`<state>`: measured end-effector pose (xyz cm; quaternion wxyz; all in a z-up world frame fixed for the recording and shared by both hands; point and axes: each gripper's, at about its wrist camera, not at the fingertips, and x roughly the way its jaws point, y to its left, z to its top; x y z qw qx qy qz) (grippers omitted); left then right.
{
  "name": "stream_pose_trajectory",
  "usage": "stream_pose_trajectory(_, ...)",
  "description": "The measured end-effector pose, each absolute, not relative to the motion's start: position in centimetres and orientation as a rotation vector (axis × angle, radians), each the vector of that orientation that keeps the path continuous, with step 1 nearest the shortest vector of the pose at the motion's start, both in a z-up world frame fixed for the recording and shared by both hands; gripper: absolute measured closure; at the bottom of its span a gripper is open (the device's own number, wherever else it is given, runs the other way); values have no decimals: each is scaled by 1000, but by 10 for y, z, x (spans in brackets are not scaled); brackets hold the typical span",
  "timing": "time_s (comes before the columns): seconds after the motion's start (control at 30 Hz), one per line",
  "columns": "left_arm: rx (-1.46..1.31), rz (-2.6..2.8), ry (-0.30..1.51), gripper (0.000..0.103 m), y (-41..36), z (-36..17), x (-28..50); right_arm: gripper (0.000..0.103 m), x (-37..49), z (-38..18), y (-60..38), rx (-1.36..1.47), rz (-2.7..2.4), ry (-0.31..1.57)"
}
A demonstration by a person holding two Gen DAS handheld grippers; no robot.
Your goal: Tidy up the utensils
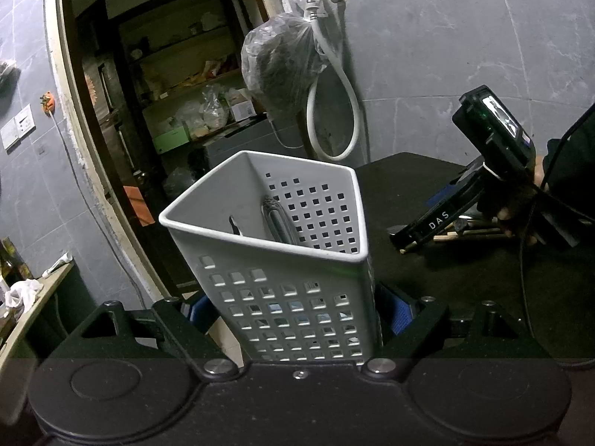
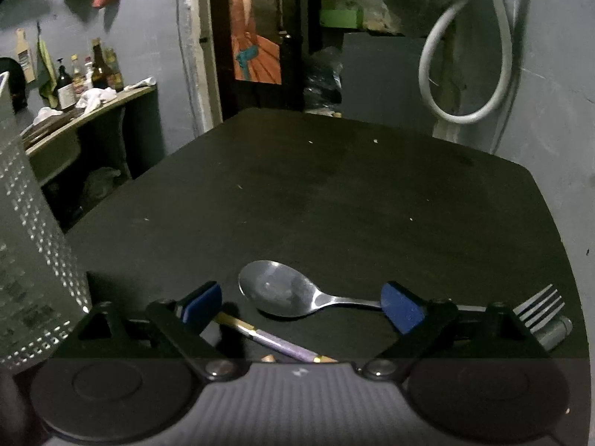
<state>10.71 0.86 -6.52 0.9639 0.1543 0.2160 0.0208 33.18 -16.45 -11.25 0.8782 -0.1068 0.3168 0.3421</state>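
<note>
My left gripper (image 1: 297, 308) is shut on a white perforated utensil basket (image 1: 282, 260) and holds it tilted; a dark utensil (image 1: 277, 223) leans inside it. The basket also shows at the left edge of the right wrist view (image 2: 33, 260). My right gripper (image 2: 301, 304) is open and low over the black table (image 2: 334, 186). A steel spoon (image 2: 286, 293) lies between its fingers. A purple pen (image 2: 282, 345) lies just under it. A fork (image 2: 539, 308) lies at the right. The right gripper shows in the left wrist view (image 1: 427, 226) above wooden chopsticks (image 1: 465, 234).
A wall tap with a white hose (image 1: 334, 111) and a plastic bag (image 1: 282, 70) hang behind the table. A doorway with cluttered shelves (image 1: 178, 93) is at the left. A side counter with bottles (image 2: 85, 85) stands left of the table.
</note>
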Motion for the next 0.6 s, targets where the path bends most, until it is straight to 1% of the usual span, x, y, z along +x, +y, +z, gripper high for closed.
stream_pose_trajectory(0.17, 313, 42, 437, 15, 9, -65, 107, 18, 334, -111, -165, -222, 737, 658)
stream_pose_trajectory(0.37, 313, 42, 436, 15, 9, -65, 108, 18, 328, -109, -152, -236, 780, 667)
stream_pose_trajectory(0.4, 313, 42, 436, 15, 9, -65, 108, 21, 327, -110, -149, -229, 798, 691)
stream_pose_trajectory(0.6, 312, 42, 437, 15, 8, -65, 109, 23, 308, -106, -127, -292, 838, 658)
